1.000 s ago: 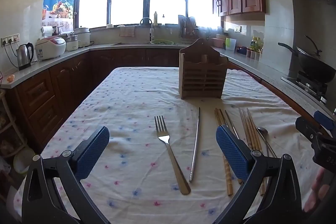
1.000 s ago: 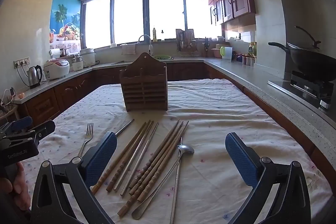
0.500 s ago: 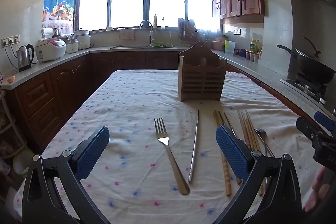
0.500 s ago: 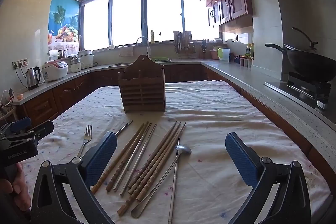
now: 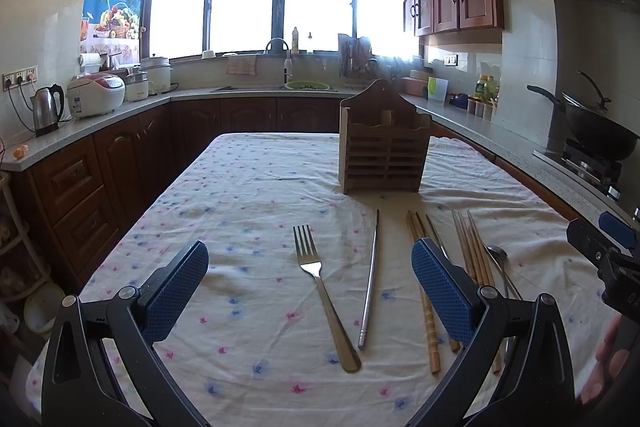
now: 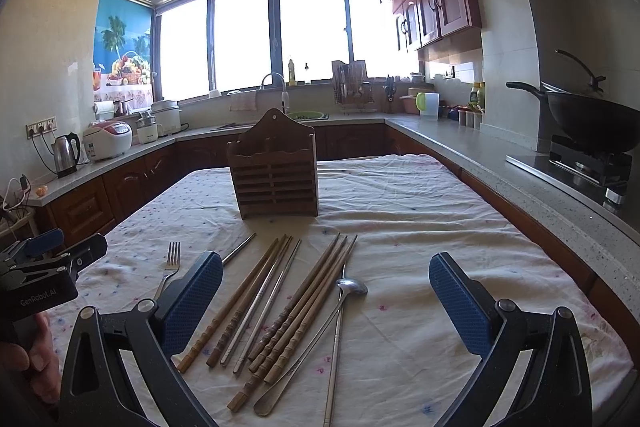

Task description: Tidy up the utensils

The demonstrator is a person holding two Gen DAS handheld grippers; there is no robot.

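A wooden slatted utensil holder (image 5: 383,143) (image 6: 276,175) stands upright mid-table on a flowered cloth. In front of it lie a steel fork (image 5: 320,287) (image 6: 170,263), a single metal chopstick (image 5: 370,275), several wooden chopsticks (image 5: 424,303) (image 6: 296,311), metal chopsticks (image 6: 264,307) and a steel spoon (image 6: 348,287). My left gripper (image 5: 310,291) hovers open above the fork and the single metal chopstick. My right gripper (image 6: 326,299) is open over the chopsticks and spoon. Neither holds anything.
The table (image 5: 248,187) sits inside a U-shaped kitchen counter with a kettle (image 5: 46,107), rice cooker (image 5: 96,99), sink (image 5: 276,83) and a wok (image 6: 592,127) on the stove at right. A hand (image 6: 36,355) grips the other gripper at the left edge.
Both cameras have tilted slightly upward, so the holder and utensils sit a little lower in view. Nothing on the table has moved.
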